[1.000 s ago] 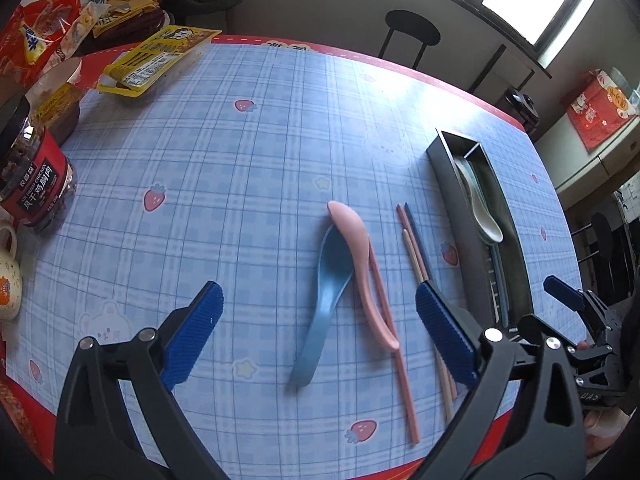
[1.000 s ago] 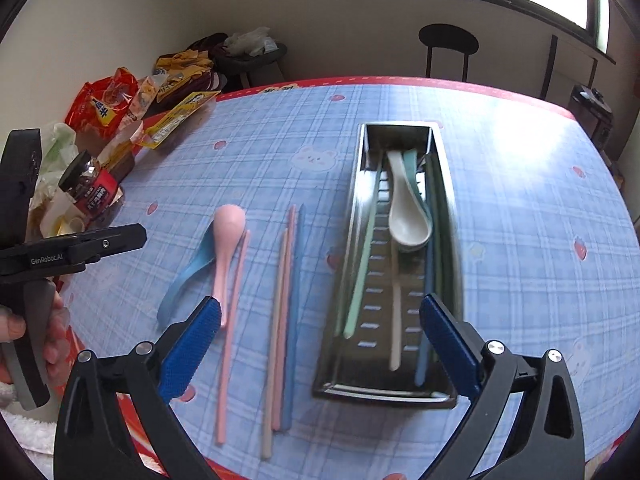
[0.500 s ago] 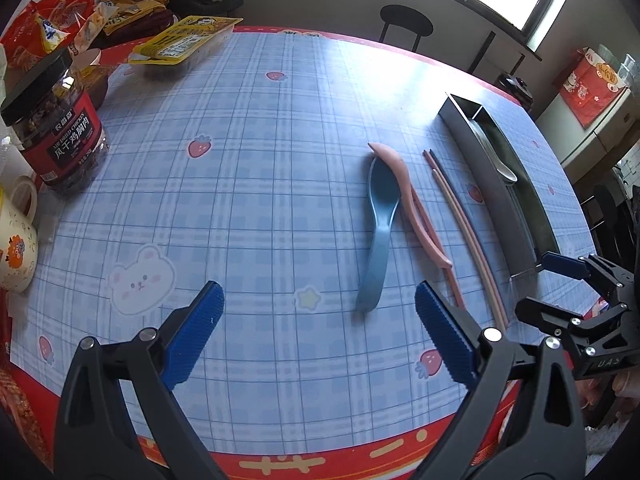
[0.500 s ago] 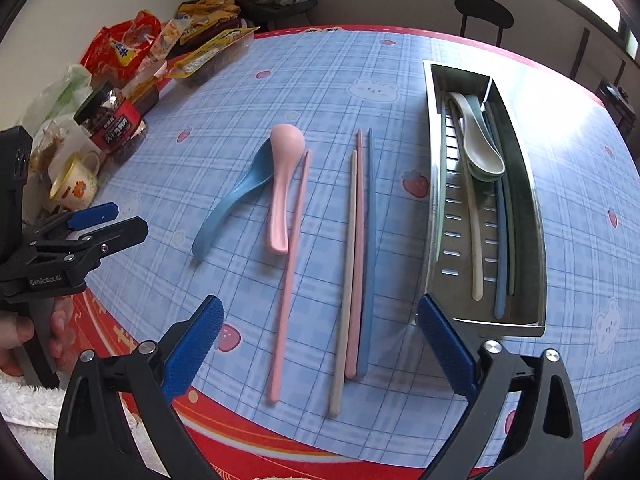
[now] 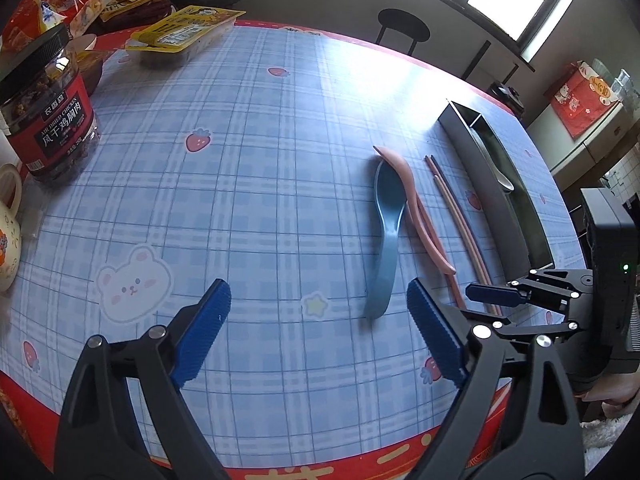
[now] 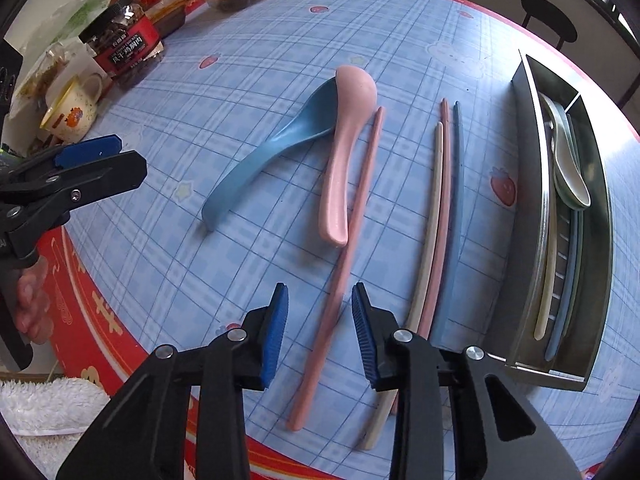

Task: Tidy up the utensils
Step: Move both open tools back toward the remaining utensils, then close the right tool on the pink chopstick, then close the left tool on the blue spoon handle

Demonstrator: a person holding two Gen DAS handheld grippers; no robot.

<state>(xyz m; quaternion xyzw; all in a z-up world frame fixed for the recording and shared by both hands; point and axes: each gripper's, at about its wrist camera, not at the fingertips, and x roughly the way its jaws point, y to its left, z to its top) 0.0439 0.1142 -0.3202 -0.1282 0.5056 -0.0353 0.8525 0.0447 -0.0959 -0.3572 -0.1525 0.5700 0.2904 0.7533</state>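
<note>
pink chopstick [image 6: 352, 240]: lies flat on the counter [image 6: 248, 92] beside the pink spoon [image 6: 346, 148]; likely light, stiff, slick
take hold: near its lower end, across the shaft
right hand-held gripper [image 6: 320, 332]: jaws just closing, straddling the shaft, pads not yet touching
left hand-held gripper [image 5: 320, 328]: spread wide, empty
steel tray [image 6: 528, 152]: at the right, already holding utensils
</note>
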